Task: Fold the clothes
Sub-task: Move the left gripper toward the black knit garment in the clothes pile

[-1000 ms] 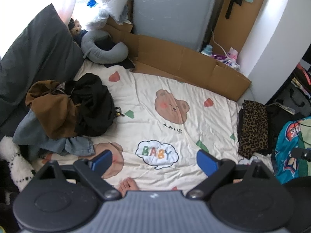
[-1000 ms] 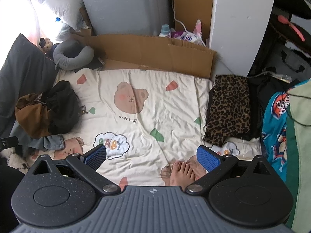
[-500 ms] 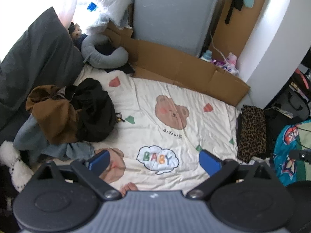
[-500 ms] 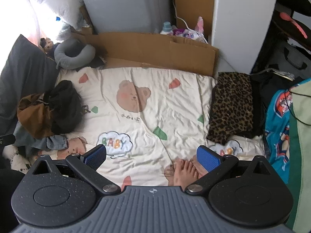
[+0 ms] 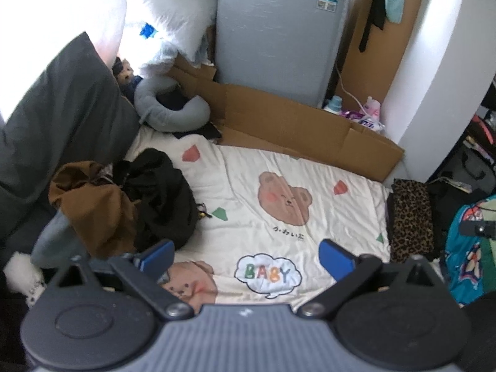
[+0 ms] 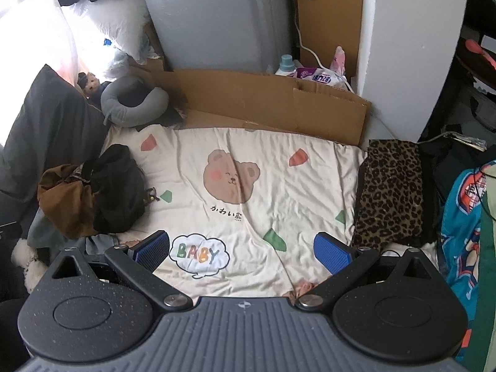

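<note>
Nearest in both wrist views are the grippers themselves, each held above a bed and looking down along its blue-padded fingers. The left gripper has its jaws spread wide with nothing between them, and the right gripper is likewise wide apart and holds nothing. Beneath both lies a cream blanket printed with brown bear faces, small red and green shapes, and a speech bubble reading BABY, which sits just past the gap between the right gripper's fingers. At the very bottom of the right wrist view, toes of a person's foot peek out just above the gripper body. The pile of clothes waiting to be folded lies on the left side of the blanket, beyond and to the left of the left gripper's left finger, well outside both sets of jaws; it is a heap of brown, black and grey-blue garments. On the right edge of the bed, apart from the pile, lies a folded leopard-print garment. Farther back, a dark grey pillow leans on the left, with a grey neck pillow beside it. A flattened cardboard sheet stands along the far edge of the bed, in front of a tall grey cabinet.
</note>
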Demonstrator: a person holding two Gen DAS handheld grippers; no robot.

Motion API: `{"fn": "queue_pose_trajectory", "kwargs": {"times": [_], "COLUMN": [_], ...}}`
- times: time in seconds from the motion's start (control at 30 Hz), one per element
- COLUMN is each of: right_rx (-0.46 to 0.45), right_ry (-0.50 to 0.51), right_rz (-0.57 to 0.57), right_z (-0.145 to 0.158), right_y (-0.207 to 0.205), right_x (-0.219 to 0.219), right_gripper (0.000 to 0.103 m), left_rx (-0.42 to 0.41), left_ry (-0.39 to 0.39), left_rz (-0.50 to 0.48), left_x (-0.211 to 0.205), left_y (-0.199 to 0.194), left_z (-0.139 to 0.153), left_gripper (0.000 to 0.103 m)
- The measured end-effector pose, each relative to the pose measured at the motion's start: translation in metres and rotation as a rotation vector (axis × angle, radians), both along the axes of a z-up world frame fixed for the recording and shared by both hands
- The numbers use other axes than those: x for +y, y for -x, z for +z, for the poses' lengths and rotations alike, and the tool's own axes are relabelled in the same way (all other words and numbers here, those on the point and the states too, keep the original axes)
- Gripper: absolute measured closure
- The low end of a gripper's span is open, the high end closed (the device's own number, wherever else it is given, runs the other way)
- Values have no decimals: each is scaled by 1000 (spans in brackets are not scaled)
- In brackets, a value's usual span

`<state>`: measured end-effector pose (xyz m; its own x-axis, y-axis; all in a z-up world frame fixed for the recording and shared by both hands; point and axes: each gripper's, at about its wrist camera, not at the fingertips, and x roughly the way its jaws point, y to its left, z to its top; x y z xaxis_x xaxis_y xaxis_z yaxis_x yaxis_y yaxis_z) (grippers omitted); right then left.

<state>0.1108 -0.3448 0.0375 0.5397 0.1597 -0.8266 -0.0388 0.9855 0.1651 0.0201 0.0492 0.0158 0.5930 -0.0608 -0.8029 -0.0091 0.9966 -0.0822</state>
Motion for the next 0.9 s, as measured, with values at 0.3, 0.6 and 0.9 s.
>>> {"fn": "queue_pose_trajectory", "kwargs": {"times": [0.3,0.6,0.9], "right_rx": [-5,-42,-63], "right_ry": [-14,22,-9], "right_rz": [15,21,51], "right_z": [-14,-32,-43], "right_y": [-26,-53,-87], "right_x": [10,22,30], "right_gripper": [1,1,1], "left_rx": [2,-26,-37], "left_ry": [10,19,35], "left_rz": [44,81,136], "left_x": [28,48,69], "left_y": [-17,-34,-51], "left_z": [-22,-41,-62], "left_gripper": [2,3,4]}}
